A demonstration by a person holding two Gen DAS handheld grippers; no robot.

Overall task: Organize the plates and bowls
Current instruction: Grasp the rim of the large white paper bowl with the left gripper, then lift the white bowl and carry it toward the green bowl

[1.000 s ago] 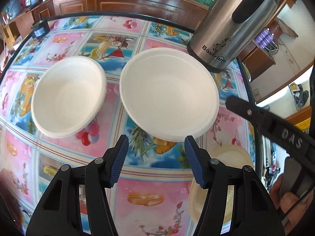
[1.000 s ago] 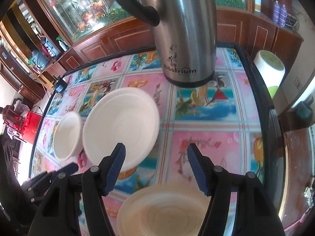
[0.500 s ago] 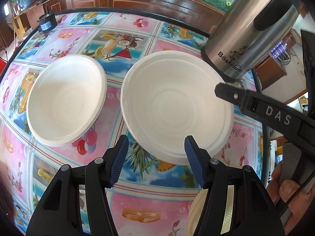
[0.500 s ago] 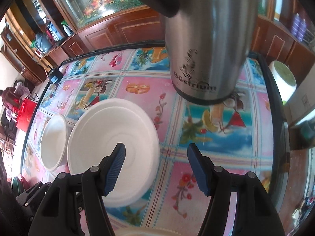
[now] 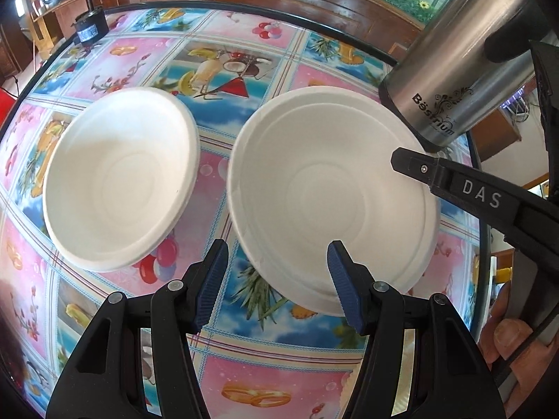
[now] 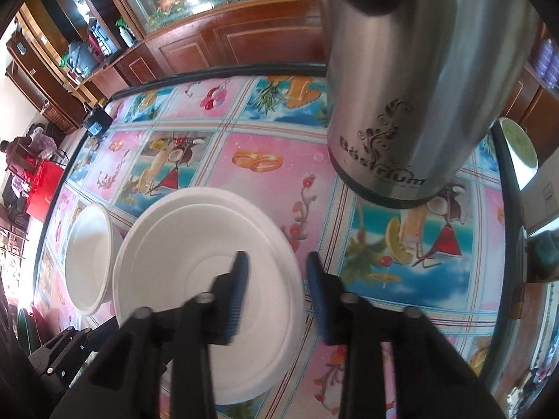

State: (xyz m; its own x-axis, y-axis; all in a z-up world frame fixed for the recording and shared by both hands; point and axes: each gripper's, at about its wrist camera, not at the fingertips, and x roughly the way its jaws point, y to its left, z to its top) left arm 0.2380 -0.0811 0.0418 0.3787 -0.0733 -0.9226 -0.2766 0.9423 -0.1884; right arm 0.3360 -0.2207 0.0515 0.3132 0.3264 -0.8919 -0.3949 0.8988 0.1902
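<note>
Kettle (image 6: 419,80) top is getting cut off by frame edge; its base is hiding behind large bowl's (image 5: 328,195) far rim in left view. Right tool (image 6: 277,279) is blurring w/ motion, jaws narrow, straddling that bowl's right rim; contact hard to tell. Left tool (image 5: 277,279) is hanging wide, empty, just short of same bowl. Small bowl (image 5: 118,181) is sitting beside it on bench (image 5: 279,377), apart.

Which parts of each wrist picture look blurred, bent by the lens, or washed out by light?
Right wrist view: the right tongs are smeared by motion blur, while the steel kettle bulges from fisheye distortion. Left wrist view: the left tongs are sharp, the round table's black edge curves strongly, and the larger white bowl shows soft glare with little surface detail.
</note>
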